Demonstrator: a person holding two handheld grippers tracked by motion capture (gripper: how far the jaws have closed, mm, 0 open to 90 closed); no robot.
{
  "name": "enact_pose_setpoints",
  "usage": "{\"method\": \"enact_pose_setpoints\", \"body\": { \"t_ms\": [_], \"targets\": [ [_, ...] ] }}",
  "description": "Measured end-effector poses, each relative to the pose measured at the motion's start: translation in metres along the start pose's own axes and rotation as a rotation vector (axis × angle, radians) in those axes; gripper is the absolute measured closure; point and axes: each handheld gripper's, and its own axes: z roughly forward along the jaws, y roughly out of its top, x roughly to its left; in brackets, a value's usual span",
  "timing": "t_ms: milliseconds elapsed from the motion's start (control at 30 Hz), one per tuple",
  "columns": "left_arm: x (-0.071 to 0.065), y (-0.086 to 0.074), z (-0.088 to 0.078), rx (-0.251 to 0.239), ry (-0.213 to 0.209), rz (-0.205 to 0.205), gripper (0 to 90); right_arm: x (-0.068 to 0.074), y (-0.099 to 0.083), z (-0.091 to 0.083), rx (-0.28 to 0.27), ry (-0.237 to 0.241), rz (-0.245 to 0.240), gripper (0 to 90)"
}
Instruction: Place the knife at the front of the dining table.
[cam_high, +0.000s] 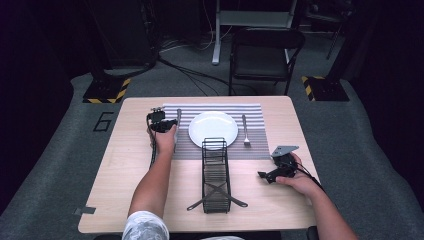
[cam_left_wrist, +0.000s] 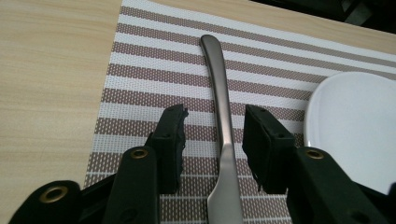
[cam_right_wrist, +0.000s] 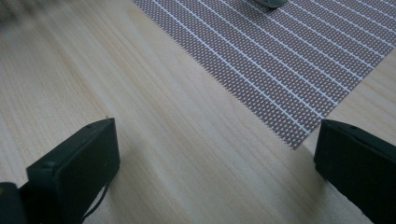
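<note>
Place setting, cutlery stage. Your left gripper (cam_left_wrist: 215, 140) stood over the knife (cam_left_wrist: 220, 116), which lay flat on the striped placemat (cam_left_wrist: 140, 70) just left of the white plate (cam_left_wrist: 355, 126). The jaws were parted, one each side of the handle, neither pad touching it: a release, by my reading, with the knife set down in its place.

Your right gripper (cam_right_wrist: 215, 158) hung wide apart over bare table (cam_right_wrist: 154, 116) near the mat's corner, holding nothing.

Next move, as I judge it: lift the left gripper straight clear so no jaw drags the handle askew.

The high view gave the layout: fork (cam_high: 245, 131) right of the plate, and a wire rack (cam_high: 216, 175) in front. The left gripper view gave the gaps beside the handle, too small to judge from above.
</note>
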Motion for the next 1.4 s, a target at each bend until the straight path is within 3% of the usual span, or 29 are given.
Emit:
{"method": "enact_pose_setpoints", "body": {
  "t_ms": [167,367,867,1400],
  "targets": [
    [0.000,0.001,-0.012,0.000,-0.021,0.023,54.2,0.000,0.000,0.000,0.000,0.000,0.001,0.0],
    [-0.003,0.001,-0.027,-0.013,-0.056,0.016,50.6,0.000,0.000,0.000,0.000,0.000,-0.004,0.0],
    [-0.004,0.001,-0.065,-0.025,-0.137,0.056,47.6,0.000,0.000,0.000,0.002,0.000,0.000,0.0],
    [-0.008,-0.011,-0.103,-0.044,-0.163,0.163,47.0,0.000,0.000,0.000,-0.001,0.000,-0.003,0.0]
  ]
}}
